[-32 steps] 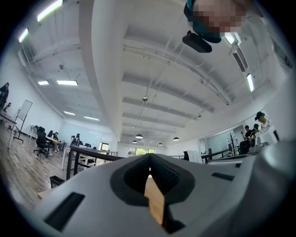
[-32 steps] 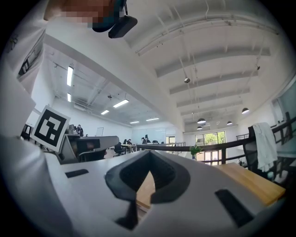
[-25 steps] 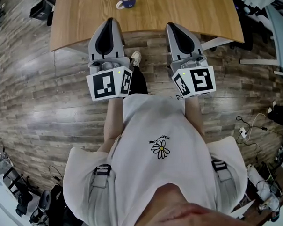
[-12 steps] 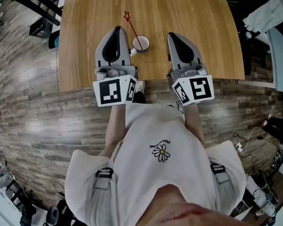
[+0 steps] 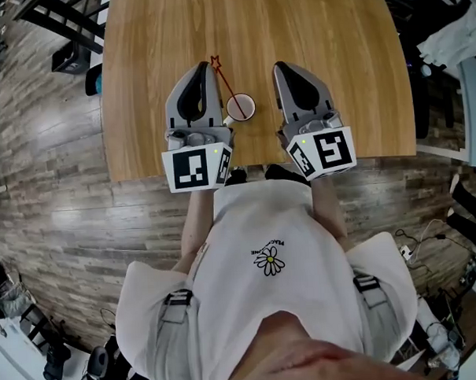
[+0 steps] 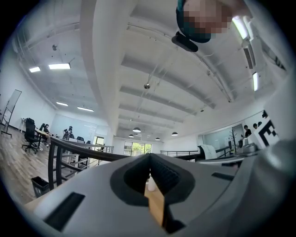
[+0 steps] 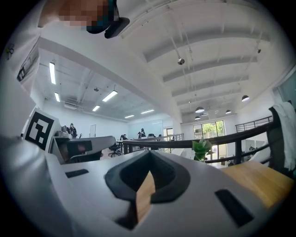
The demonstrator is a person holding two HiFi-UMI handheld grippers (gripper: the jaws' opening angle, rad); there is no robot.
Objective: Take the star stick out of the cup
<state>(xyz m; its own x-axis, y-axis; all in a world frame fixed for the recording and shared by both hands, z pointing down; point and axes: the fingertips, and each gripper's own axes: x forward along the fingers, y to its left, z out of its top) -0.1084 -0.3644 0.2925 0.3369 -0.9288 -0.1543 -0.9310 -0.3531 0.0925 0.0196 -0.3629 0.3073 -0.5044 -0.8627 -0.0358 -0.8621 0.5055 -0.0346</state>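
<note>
A white cup (image 5: 241,107) stands on the wooden table (image 5: 342,55), near its front edge. A thin red stick leans out of the cup to the upper left and ends in a small star (image 5: 214,62). In the head view my left gripper (image 5: 200,69) lies just left of the cup, close beside the stick, with its jaws together and nothing in them. On the cup's other side is my right gripper (image 5: 285,67), also shut and empty. Neither gripper view shows the cup. In each, the jaws (image 6: 149,157) (image 7: 150,155) meet at the tips.
The table's front edge (image 5: 261,167) runs right under both gripper cubes. Wood-plank floor surrounds the table. Black frames and a dark object (image 5: 74,54) sit to the left, cables and gear (image 5: 460,215) to the right. A green plant (image 7: 202,149) shows far off in the right gripper view.
The person has stepped up to the table. Both grippers went from above the floor to over the table's front part, and the cup now sits between them. Both stayed shut.
</note>
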